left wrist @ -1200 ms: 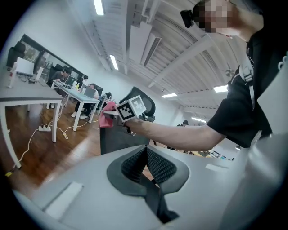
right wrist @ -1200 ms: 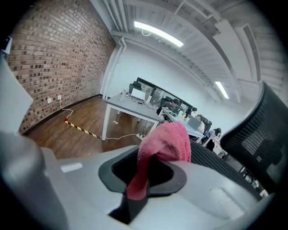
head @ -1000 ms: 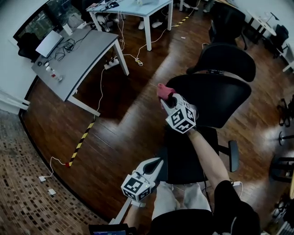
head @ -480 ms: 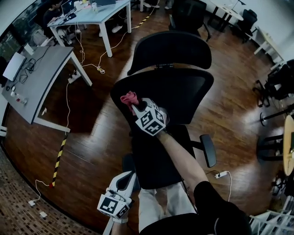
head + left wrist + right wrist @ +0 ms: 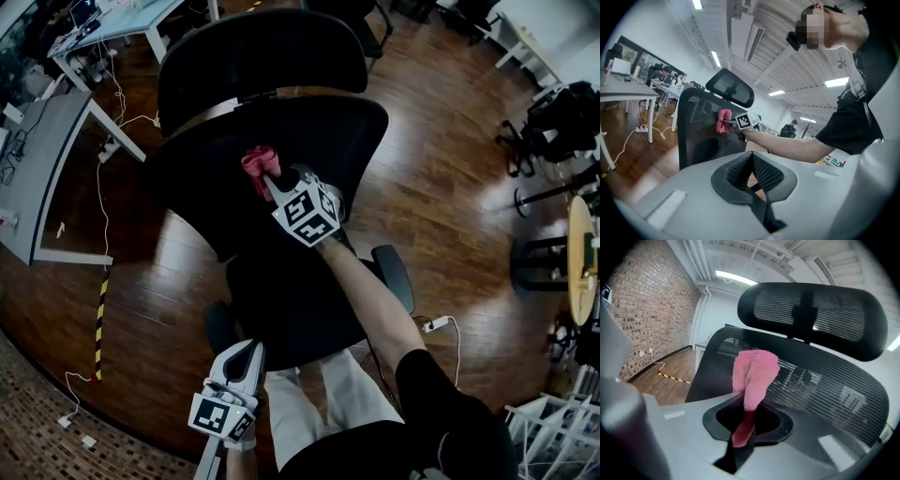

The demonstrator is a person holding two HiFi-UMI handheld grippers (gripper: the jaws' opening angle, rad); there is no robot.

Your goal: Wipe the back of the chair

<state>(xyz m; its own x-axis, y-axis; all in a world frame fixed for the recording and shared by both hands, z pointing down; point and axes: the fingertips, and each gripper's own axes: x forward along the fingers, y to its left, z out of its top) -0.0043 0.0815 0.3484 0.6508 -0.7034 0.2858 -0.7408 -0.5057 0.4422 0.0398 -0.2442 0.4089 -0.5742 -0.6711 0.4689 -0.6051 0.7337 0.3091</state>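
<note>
- Room: open office. Floor (image 5: 450, 141) is dark glossy wood planking with patches of glare. A mottled tile-like strip (image 5: 37, 412) runs along the lower left edge of the head view.
- Brick wall (image 5: 642, 319) stands at left in the right gripper view. Ceiling (image 5: 740, 28) is pale, with exposed ducts and strip lights.
- Grey desk (image 5: 28, 159) at left, pale desk (image 5: 112, 23) at upper left. Cables (image 5: 105, 131) trail from them across the floor.
- Chair (image 5: 291, 300): black, in the centre of the head view, seat nearest the person, an armrest (image 5: 394, 277) on each side.
- Backrest (image 5: 206, 187): wide black mesh. Headrest (image 5: 253, 56) sits above it, also mesh.
- Right arm (image 5: 366, 300): bare below a black sleeve, stretched over the seat to the backrest.
- Left gripper (image 5: 242, 356): low, by the seat's near left corner, well apart from the backrest. Jaws stand a narrow wedge apart with nothing between them.
- Right gripper (image 5: 272, 180): clenched on the cloth. The cloth's thin tail is pinched between the jaws and the rest bulges out past the tips.
- Cloth (image 5: 258, 161): pink, fuzzy, folded. It is at the upper middle of the backrest, just below the headrest. The left gripper view shows it against the mesh.
- Yellow-black tape (image 5: 99, 323) lies on the floor at left. A white power strip (image 5: 436, 325) lies near the right armrest.
</note>
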